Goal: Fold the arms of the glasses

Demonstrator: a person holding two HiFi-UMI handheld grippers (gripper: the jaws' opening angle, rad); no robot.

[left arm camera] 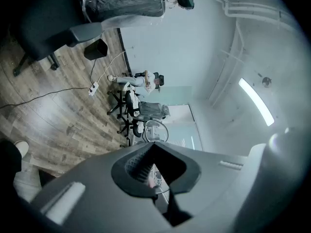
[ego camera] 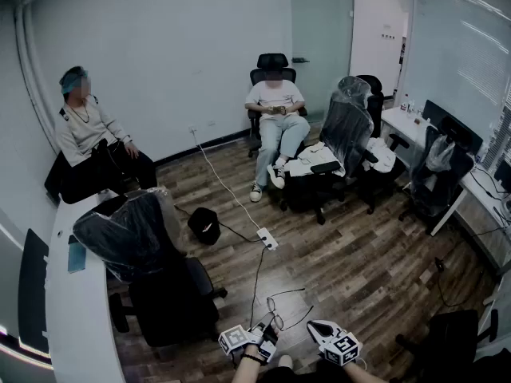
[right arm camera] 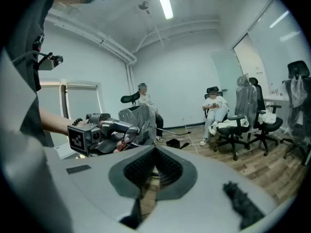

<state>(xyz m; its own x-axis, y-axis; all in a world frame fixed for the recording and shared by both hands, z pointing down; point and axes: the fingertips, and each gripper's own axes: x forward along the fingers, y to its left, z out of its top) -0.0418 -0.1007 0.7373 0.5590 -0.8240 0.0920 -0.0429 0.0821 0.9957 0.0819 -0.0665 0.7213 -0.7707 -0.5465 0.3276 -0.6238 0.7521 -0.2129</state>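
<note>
You stand over a wood floor (ego camera: pixel 359 246), with office chairs (ego camera: pixel 335 150) and seated people (ego camera: pixel 275 118) well beyond you. No surface carries the glasses, so this step is done in the air in front of you.

Your left tongs (ego camera: pixel 262 333) point level and are clamped on the glasses (ego camera: pixel 275 309) close to one lens, which rises past the tips in the left gripper view. Your right tongs (ego camera: pixel 317 328) are pressed together with nothing between them. They sit just beside the frame on its right and tip slightly down. The thin arms (ego camera: pixel 299 318) look spread out toward the right tongs, so I judge neither is folded yet.

Hold the left grip steady and use the closed right tips as a pusher. Meet one arm near its free end and sweep it round its hinge toward the lenses, then do the other. Push lightly, because the wire looks thin and a hard shove could twist the frame out of the left tongs.
</note>
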